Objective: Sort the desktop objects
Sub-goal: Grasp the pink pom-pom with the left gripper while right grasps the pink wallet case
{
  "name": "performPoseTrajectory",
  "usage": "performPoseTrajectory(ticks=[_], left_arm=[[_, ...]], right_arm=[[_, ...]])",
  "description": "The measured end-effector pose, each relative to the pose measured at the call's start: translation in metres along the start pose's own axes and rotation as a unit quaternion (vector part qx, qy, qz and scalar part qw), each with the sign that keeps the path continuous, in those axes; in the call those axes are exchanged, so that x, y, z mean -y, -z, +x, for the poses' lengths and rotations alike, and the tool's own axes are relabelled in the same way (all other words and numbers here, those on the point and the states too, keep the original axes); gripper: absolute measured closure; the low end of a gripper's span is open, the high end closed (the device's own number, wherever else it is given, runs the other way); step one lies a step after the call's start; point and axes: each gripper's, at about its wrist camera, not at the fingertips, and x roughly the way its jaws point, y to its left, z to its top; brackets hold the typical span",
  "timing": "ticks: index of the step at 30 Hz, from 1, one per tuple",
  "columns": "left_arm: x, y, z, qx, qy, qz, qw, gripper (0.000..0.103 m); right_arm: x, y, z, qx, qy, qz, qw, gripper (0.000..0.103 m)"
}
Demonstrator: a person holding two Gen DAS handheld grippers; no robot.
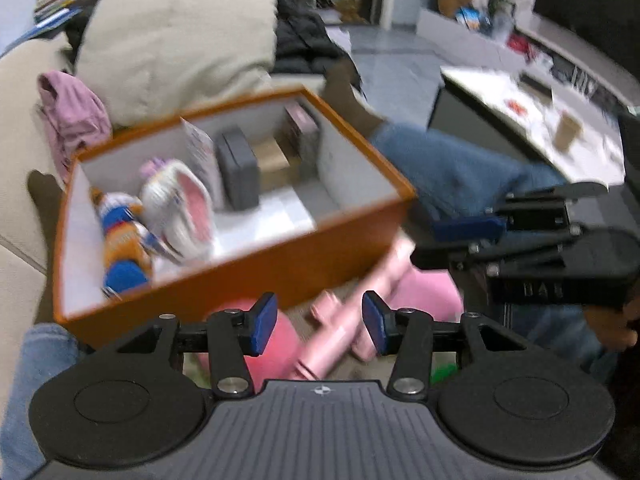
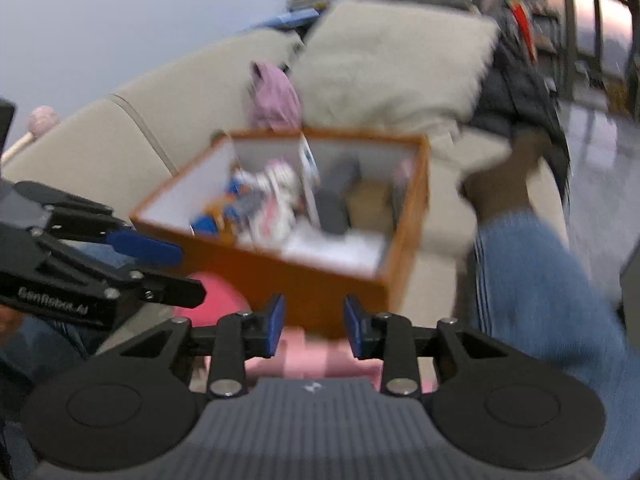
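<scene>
My left gripper (image 1: 319, 322) is hovering with jaws standing partly apart, gripping nothing; a pale pink tube-shaped object (image 1: 340, 320) is lying below, passing across the gap, but the blue pads (image 1: 262, 324) are not pressing it. My right gripper (image 2: 314, 326) is sitting narrower, jaws parted a little, nothing clamped; something pink and blocky (image 2: 316, 354) is showing beneath it, too blurred to name.

Writing: the left gripper's side, seen from the right wrist, is reading roughly "GenRobot.ai" (image 2: 52, 298), smeared. The right gripper's body in the left view is showing letters I cannot make out.

Just beyond both grippers the orange box (image 1: 240, 280) is resting on a beige sofa (image 1: 24, 208). Inside it: an orange-and-blue plush (image 1: 120, 240) at the left, a white plush with pink ears (image 1: 180, 208) beside it, a card divider, a dark grey case (image 1: 238, 168) standing upright, and a tan box behind. A person's jeans-clad leg (image 1: 448, 172) is lying right of the box.
</scene>
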Motion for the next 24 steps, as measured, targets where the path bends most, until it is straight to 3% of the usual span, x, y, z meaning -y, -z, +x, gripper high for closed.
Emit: performPoseTrajectory(ticks=[5, 8, 12, 15, 18, 24], left_arm=[[0.031, 0.018, 0.031, -0.031, -0.049, 0.083, 0.9948, 0.048], [0.043, 0.023, 0.050, -0.039, -0.065, 0.128, 0.9889, 0.048], [0.046, 0.025, 0.062, -0.050, -0.080, 0.143, 0.9853, 0.048], [0.037, 0.023, 0.046, -0.020, -0.097, 0.113, 0.9887, 0.047], [0.012, 0.024, 0.031, 0.005, -0.132, 0.027, 0.9908, 0.039], [-0.025, 0.036, 0.043, -0.033, -0.130, -0.085, 0.9873, 0.038]], right_arm=[[0.011, 0.022, 0.018, -0.037, 0.040, 0.010, 0.998, 0.068], [0.012, 0.027, 0.023, -0.046, 0.031, 0.007, 0.998, 0.068], [0.019, 0.034, 0.023, -0.049, 0.026, 0.022, 0.998, 0.068], [0.022, 0.037, 0.025, -0.045, 0.022, 0.027, 0.998, 0.068], [0.021, 0.037, 0.027, -0.040, 0.022, 0.025, 0.999, 0.066], [0.008, 0.040, 0.035, -0.068, 0.028, -0.027, 0.997, 0.064]])
